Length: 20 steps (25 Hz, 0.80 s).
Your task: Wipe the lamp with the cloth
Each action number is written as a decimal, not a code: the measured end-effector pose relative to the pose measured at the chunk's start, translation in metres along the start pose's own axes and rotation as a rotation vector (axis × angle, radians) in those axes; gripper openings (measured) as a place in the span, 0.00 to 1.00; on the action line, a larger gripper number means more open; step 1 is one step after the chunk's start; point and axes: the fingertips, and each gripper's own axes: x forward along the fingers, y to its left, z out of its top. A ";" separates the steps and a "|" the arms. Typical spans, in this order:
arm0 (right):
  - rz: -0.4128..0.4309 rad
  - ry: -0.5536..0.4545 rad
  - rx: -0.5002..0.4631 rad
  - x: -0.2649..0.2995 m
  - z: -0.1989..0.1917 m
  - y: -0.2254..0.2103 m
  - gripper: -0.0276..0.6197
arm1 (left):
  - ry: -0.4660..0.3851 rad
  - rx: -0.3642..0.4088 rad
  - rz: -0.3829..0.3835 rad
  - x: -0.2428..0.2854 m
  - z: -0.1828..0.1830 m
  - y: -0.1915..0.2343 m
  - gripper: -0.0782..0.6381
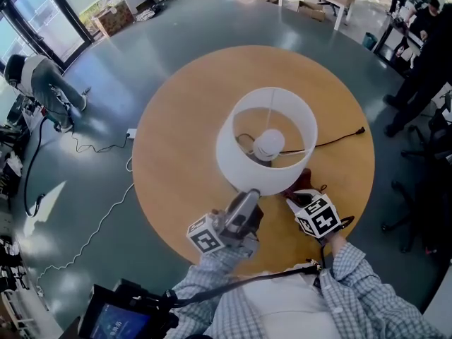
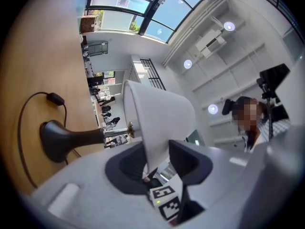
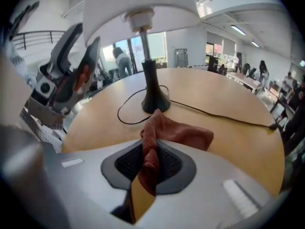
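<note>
On the round wooden table [image 1: 176,119] stands a lamp with a white shade [image 1: 268,136] and a dark base [image 3: 155,99]. My left gripper [image 1: 244,202] is at the shade's near rim. In the left gripper view the thin shade wall [image 2: 157,118] runs between the two pads, and the left gripper [image 2: 157,159] is shut on it. A red-brown cloth [image 1: 302,183] lies on the table just right of the lamp. My right gripper [image 1: 300,200] points down at it. In the right gripper view a fold of the cloth [image 3: 176,132] is pinched between the pads of the right gripper [image 3: 150,163].
The lamp's black cord [image 1: 339,138] runs from the base to the table's right edge and loops near the base [image 3: 124,113]. A person [image 1: 424,55] stands beyond the table at the right, with chairs [image 1: 424,210] nearby. A white cable [image 1: 92,232] trails on the floor at left.
</note>
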 end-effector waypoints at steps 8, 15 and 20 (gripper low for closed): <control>0.022 -0.428 0.364 -0.112 0.062 -0.029 0.13 | 0.007 0.006 0.009 0.002 0.000 0.002 0.31; 0.033 -0.743 0.219 -0.208 0.165 -0.021 0.13 | 0.011 0.009 0.027 0.003 0.001 0.006 0.31; 0.006 -0.802 0.005 -0.229 0.209 0.001 0.13 | 0.011 0.013 0.031 0.003 0.000 0.008 0.31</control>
